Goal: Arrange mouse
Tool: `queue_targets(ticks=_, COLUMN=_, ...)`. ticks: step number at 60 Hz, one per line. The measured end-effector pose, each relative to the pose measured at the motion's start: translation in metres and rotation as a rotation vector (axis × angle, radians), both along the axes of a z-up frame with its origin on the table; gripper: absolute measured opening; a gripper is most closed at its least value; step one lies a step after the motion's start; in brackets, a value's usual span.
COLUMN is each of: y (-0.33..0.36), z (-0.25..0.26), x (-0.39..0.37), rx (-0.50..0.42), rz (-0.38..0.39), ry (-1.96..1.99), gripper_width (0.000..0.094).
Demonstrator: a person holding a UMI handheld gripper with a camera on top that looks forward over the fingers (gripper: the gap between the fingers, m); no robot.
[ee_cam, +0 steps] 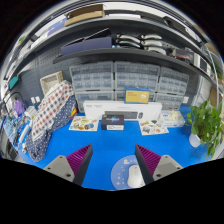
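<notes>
blue table [105, 150], white mouse [135, 177], boxes [114, 122]

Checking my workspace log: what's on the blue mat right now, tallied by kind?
White mouse, between the open fingers: 1
Small black box: 1
Trays of small items: 2
Total: 4

You can read no text here: the yellow label [137, 96] on the drawer unit [120, 85] and the box [114, 122] prints are too small.
</notes>
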State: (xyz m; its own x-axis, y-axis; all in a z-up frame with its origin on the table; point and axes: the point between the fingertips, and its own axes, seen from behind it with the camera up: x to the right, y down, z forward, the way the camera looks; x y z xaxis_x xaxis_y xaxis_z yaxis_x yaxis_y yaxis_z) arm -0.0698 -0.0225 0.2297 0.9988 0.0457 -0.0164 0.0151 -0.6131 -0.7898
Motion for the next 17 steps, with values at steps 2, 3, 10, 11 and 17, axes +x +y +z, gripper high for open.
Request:
queue_targets(ticks=2, y=0.0000, z=-0.0009, x=0.0004, rx=-0.003, rz=-0.002, ry=0.000, gripper_width=0.0866)
queue_targets(ticks=3, y=-0.0001, z=-0.0013, x=0.0009, rx=-0.004, rz=-0.003, ry=-0.001, gripper_width=0.0867)
queue_targets(ticks=10, y=-0.0008, z=-0.0027, x=0.0041, rx=-0.005, rz=-0.011, ry=-0.002, gripper_width=0.0871)
queue_targets(ticks=11, y=-0.0009, z=-0.0027, x=0.0047, rx=-0.004, rz=-0.012, ry=-0.003, gripper_width=0.0870)
queue_targets(ticks=17, y=-0.0010, z=-0.0030, x=0.0081, rx=-0.004, rz=-0.022, ry=-0.005, gripper_width=0.0867)
